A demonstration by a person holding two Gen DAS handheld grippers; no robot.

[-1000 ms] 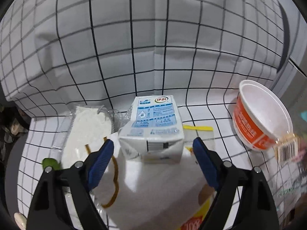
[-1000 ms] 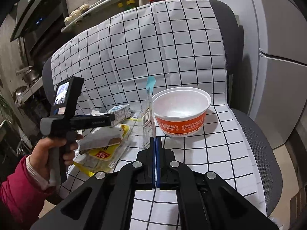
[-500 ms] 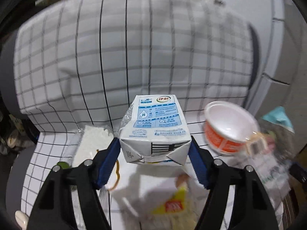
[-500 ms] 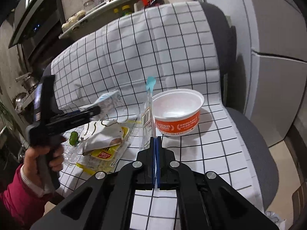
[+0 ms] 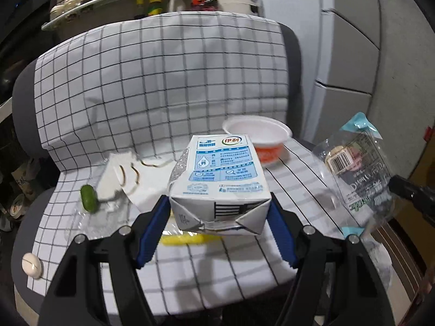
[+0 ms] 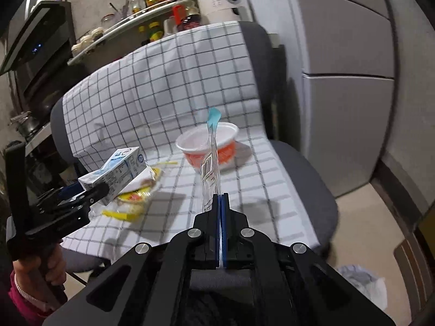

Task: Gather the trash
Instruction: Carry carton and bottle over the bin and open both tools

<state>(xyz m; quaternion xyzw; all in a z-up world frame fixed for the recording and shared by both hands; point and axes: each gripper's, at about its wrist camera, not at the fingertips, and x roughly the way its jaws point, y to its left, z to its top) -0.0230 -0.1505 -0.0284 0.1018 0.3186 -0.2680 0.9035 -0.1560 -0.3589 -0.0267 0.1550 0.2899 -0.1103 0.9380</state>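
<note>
My left gripper (image 5: pixel 217 217) is shut on a white and blue milk carton (image 5: pixel 218 179) and holds it in the air above the chair seat; the carton also shows in the right wrist view (image 6: pixel 117 174). My right gripper (image 6: pixel 220 203) is shut on a clear plastic wrapper (image 6: pixel 210 163) with a barcode and teal ends, which stands up from the jaws; the wrapper also shows in the left wrist view (image 5: pixel 356 165). An orange and white instant-noodle bowl (image 6: pixel 209 144) sits on the checked cloth at the back of the seat.
A checked cloth (image 5: pixel 163 81) covers a grey chair. On it lie a white wrapper (image 5: pixel 122 174), a green piece (image 5: pixel 89 198), a yellow packet (image 6: pixel 130 201) and a small white ball (image 5: pixel 31 265). A crumpled bag (image 6: pixel 361 279) lies on the floor at right. A fridge (image 6: pixel 353 81) stands right.
My left gripper closed on the milk carton and lifted it up and back off the seat. My right gripper drew back from the chair with the wrapper still in it.
</note>
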